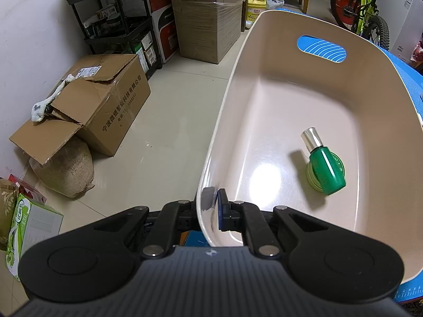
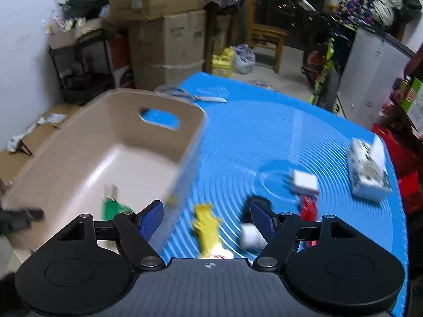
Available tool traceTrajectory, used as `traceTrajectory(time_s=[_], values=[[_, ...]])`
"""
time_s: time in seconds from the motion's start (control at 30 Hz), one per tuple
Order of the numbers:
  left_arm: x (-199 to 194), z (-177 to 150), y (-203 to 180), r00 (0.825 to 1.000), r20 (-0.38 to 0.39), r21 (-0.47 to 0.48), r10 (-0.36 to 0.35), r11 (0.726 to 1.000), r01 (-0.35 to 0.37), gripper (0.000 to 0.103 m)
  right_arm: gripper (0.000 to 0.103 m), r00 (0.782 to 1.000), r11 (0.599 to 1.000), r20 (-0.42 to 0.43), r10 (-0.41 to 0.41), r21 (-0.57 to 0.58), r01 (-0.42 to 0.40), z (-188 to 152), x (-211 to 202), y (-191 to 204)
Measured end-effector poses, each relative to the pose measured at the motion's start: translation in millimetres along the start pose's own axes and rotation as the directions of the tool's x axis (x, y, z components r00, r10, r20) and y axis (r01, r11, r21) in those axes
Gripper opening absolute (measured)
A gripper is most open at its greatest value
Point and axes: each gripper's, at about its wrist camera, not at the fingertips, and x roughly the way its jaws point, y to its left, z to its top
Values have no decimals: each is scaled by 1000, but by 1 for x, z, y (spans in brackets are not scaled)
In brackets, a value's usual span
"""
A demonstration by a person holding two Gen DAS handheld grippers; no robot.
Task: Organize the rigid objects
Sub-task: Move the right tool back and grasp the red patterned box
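Left wrist view: one beige bin [image 1: 277,84] on the blue worktop [image 1: 412,84], with one handle cutout in its far wall. The left tool [image 1: 211,208] pinches the bin's near rim, one finger outside the wall and the blue-padded finger [image 1: 223,208] inside, jaws closed tight on it. One green bottle [image 1: 326,165] lies on its side on the bin floor, right of centre. Its long axis runs diagonally; the silver cap [image 1: 313,137] points toward the far wall and slightly left, the base toward the near right. Beyond the bin, on the floor: one open cardboard box [image 1: 105,105], one burlap sack [image 1: 66,170], one black shelf rack [image 1: 116,18].

Right wrist view, motion-blurred: the right tool [image 2: 206,220] is spread wide, nothing between its blue pads [image 2: 152,218]. It hovers above the worktop [image 2: 264,121] just right of the bin [image 2: 92,158]. The green bottle [image 2: 113,207] shows inside the bin, blurred. On the worktop: one yellow item [image 2: 206,227] between the fingers, long axis running near to far; one small white block [image 2: 251,235] beside the right finger; one red item [image 2: 308,206]; one flat white item [image 2: 304,181] touching the red one's far end; one printed white box [image 2: 368,167] near the right edge. Five loose things counted there.
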Motion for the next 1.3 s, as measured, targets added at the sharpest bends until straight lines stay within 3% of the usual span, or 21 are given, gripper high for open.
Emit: traceTrajectory(time_s=[0.3, 0.5, 0.93, 1.3], values=[[0, 0, 0, 1000, 0, 0, 0, 1000, 0, 12, 78, 992, 994, -120, -30, 97, 41, -49, 35, -49], [0, 0, 1, 1000, -1, -3, -1, 1000, 1, 12, 78, 986, 994, -166, -31, 101, 49, -67, 54, -60], [0, 0, 1, 1000, -1, -4, -1, 1000, 1, 12, 62, 984, 997, -176, -29, 72, 43, -74, 73, -55], [0, 0, 1, 1000, -2, -5, -1, 1000, 1, 12, 59, 987, 997, -161, -4, 75, 17, -76, 71, -60]])
